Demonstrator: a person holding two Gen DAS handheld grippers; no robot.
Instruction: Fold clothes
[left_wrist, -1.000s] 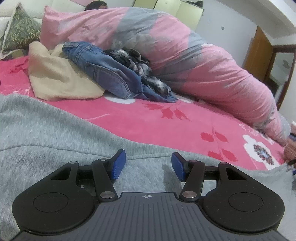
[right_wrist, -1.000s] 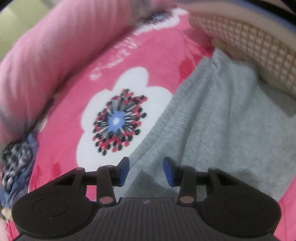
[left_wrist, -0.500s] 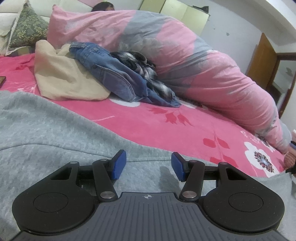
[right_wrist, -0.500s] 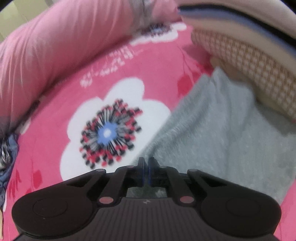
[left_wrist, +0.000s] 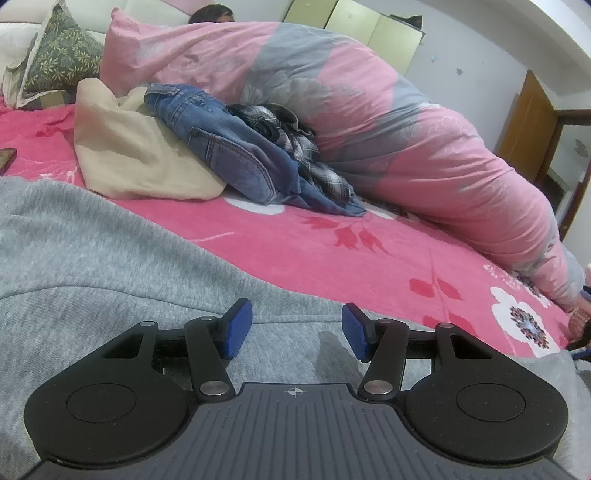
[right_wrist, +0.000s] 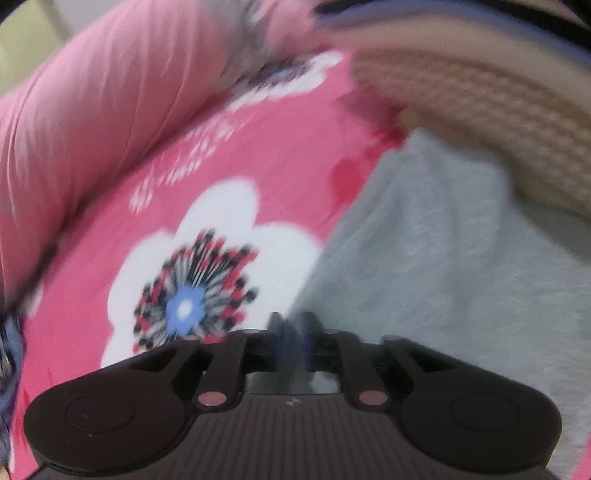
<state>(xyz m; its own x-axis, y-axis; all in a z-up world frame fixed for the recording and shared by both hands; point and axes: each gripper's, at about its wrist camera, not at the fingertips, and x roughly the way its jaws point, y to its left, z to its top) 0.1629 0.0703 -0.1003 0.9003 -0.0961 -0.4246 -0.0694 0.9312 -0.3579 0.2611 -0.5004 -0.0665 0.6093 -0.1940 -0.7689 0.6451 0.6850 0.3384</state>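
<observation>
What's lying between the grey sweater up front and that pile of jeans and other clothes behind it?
Only bare pink floral bedsheet separates the grey sweater from the clothes pile, as the left wrist view shows.

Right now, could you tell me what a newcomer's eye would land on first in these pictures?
Probably the big pink quilt heaped along the far side of the bed, with the jeans and a cream garment piled against it. Next, the white flower printed on the bright pink sheet. Nearest, a grey sweater lies spread under the open left claw.
</observation>
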